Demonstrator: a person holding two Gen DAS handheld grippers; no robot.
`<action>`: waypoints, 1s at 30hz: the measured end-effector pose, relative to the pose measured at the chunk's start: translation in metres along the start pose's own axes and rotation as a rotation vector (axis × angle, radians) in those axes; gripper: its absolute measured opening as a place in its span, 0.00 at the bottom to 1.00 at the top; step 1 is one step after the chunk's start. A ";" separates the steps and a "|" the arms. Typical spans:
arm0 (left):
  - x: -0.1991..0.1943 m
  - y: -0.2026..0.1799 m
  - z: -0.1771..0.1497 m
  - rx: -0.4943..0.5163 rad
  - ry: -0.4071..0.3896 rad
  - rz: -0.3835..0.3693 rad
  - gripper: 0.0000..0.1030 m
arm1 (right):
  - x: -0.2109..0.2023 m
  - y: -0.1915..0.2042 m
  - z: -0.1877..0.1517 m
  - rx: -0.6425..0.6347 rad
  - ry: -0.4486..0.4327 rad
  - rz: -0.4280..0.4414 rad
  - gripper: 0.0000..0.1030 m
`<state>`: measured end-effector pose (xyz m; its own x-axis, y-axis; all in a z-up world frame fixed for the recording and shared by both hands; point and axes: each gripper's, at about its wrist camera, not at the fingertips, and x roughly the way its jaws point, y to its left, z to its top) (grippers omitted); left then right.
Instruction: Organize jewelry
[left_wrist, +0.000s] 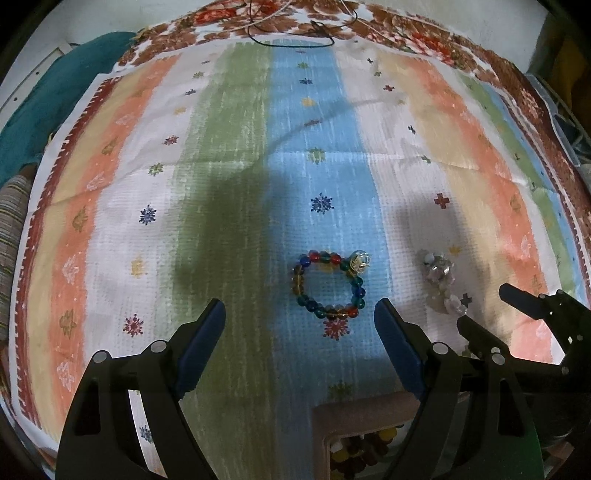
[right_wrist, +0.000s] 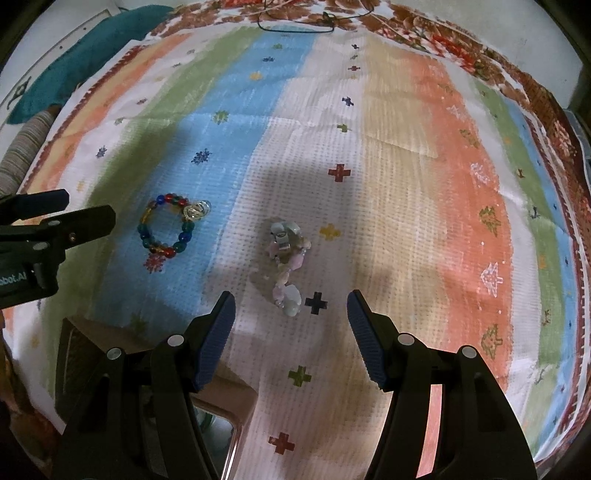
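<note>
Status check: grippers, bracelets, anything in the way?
Left gripper open, empty, above colourful bead bracelet. Right gripper open, empty, above pale stone bracelet. Both bracelets flat on striped cloth. Nothing blocking.

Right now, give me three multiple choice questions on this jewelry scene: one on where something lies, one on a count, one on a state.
1. On which stripe of the cloth does the multicoloured bead bracelet lie?
A. orange
B. blue
C. green

2. How many bracelets lie loose on the cloth?
A. one
B. two
C. four

3. How does the right gripper stand?
A. open and empty
B. shut on the multicoloured bead bracelet
C. shut on a ring

Answers:
1 B: the left wrist view shows the multicoloured loop on the blue stripe.
2 B: only that one and the pale bead bracelet are out on the cloth; further beads sit in the box at the lower edge.
3 A: in the right wrist view its blue pads stand apart with bare cloth between them, just short of the pale bead bracelet.
</note>
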<state>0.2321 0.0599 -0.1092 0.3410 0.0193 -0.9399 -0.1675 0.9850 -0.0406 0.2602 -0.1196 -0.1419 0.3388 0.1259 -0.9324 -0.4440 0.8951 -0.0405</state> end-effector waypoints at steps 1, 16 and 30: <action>0.002 0.000 0.000 0.003 0.004 0.003 0.79 | 0.001 0.000 0.001 0.001 0.003 0.000 0.61; 0.034 0.003 0.008 0.025 0.067 0.038 0.68 | 0.021 0.001 0.006 -0.003 0.042 0.004 0.55; 0.061 0.007 0.015 0.035 0.115 0.031 0.61 | 0.034 -0.004 0.004 0.016 0.074 0.041 0.23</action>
<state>0.2655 0.0703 -0.1618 0.2274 0.0317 -0.9733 -0.1435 0.9897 -0.0013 0.2766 -0.1172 -0.1721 0.2584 0.1308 -0.9571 -0.4426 0.8967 0.0030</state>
